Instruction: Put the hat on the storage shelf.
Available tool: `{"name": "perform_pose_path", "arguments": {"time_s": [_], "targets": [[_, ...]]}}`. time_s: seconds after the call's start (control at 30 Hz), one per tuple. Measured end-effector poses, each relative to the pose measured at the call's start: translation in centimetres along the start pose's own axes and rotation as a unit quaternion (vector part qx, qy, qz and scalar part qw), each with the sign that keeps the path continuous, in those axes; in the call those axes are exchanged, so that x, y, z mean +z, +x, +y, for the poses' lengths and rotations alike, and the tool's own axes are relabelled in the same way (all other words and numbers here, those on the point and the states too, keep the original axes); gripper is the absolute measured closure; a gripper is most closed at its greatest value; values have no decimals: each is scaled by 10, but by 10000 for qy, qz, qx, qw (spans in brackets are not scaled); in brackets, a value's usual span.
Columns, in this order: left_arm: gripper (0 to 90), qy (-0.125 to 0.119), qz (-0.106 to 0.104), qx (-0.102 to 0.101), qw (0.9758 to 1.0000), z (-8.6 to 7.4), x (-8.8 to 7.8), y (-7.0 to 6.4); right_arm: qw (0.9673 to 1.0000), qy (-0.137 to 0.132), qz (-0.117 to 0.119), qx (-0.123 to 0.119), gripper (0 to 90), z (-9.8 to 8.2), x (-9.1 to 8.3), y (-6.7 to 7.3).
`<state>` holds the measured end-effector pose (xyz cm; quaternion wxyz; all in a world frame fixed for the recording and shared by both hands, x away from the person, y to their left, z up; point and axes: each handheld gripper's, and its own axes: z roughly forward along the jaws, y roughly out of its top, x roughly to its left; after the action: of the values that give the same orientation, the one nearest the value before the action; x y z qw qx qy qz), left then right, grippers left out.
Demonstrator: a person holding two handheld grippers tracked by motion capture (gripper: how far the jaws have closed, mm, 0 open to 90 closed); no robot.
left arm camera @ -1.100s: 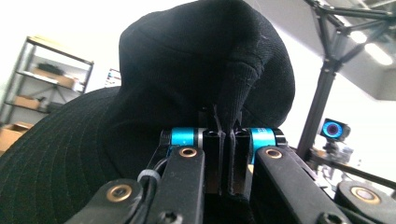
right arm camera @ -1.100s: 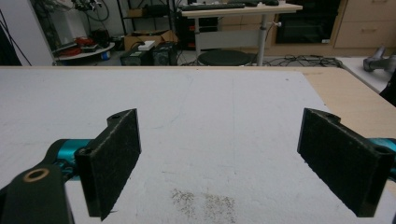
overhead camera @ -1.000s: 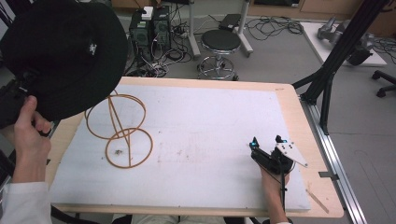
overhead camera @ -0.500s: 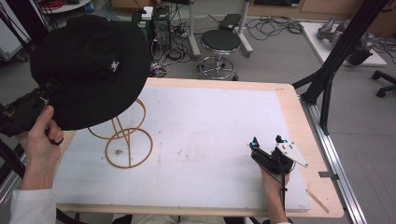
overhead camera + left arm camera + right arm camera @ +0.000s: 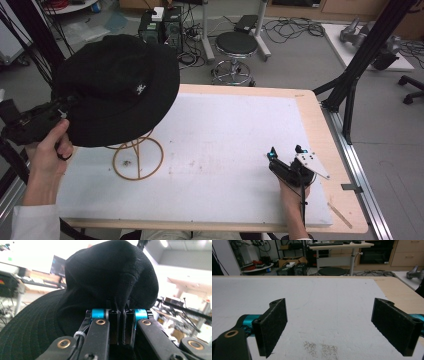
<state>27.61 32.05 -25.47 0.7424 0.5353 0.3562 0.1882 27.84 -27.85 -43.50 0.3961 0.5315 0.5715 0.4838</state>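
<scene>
High view: my left gripper clamps a pinched fold of the black hat, carrying it above the wire stand it is meant to crown; my right gripper rests spread and empty on the white mat.

We see a black hat made of soft, matt cloth with rows of stitching on its brim. The stand under it looks like thin, smooth wooden rings. The table has a pale wood edge, and a white, dull, slightly rough sheet lies on it. The right gripper's fingers wear black, grainy pads, with shiny blue metal parts behind them.
</scene>
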Motion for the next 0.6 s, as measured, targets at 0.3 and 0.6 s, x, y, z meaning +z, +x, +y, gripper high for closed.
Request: {"name": "perform_pose_path", "arguments": {"time_s": [0.3, 0.6], "targets": [[874, 443, -76, -90, 9989, -6, 6, 1, 10000, -10, 2, 0, 126, 0, -1, -1], [873, 522, -19, -155, 9985, -22, -5, 5, 10000, -17, -4, 5, 126, 0, -2, -1]]}}
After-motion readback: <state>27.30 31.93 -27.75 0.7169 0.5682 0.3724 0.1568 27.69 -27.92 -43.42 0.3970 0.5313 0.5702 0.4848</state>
